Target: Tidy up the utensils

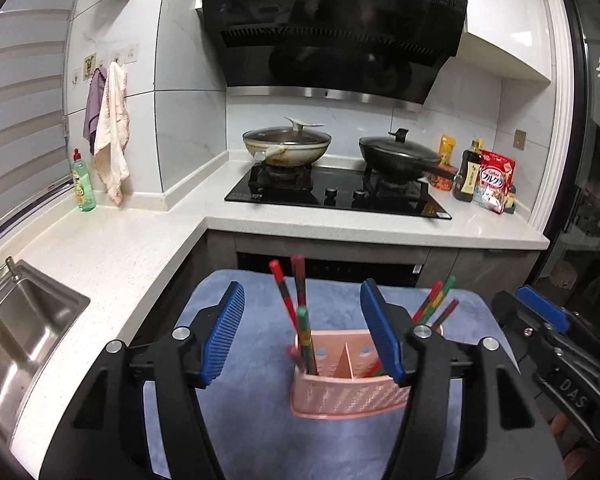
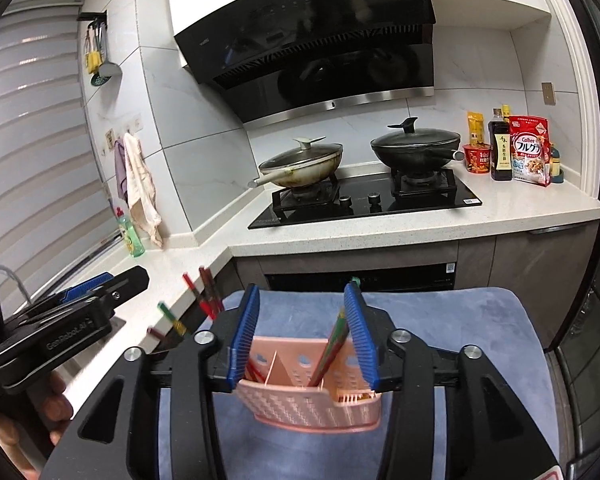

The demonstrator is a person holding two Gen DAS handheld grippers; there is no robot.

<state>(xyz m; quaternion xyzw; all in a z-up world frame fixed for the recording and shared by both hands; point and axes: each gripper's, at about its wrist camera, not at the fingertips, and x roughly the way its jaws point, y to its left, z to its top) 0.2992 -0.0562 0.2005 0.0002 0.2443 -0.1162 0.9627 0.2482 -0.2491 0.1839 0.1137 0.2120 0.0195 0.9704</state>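
A pink divided utensil holder (image 1: 348, 396) (image 2: 308, 408) stands on a blue mat (image 1: 252, 408) (image 2: 460, 320). Red-and-green chopsticks (image 1: 296, 300) stand in its left compartment, between the pads of my open left gripper (image 1: 302, 286), which do not touch them. More chopsticks (image 1: 436, 300) lean out of the right compartment behind the right finger. In the right wrist view my right gripper (image 2: 302, 289) is open over the holder; a chopstick bundle (image 2: 332, 344) stands between its jaws close to the right pad. The left compartment's chopsticks (image 2: 204, 292) look blurred.
Left of the mat a white counter (image 1: 112, 256) runs to a steel sink (image 1: 24, 332). Behind are a black hob (image 1: 340, 196) with two lidded pans, a green bottle (image 1: 83, 184), and sauce and snack packs (image 2: 528, 152). A hand (image 2: 56, 408) holds the left gripper.
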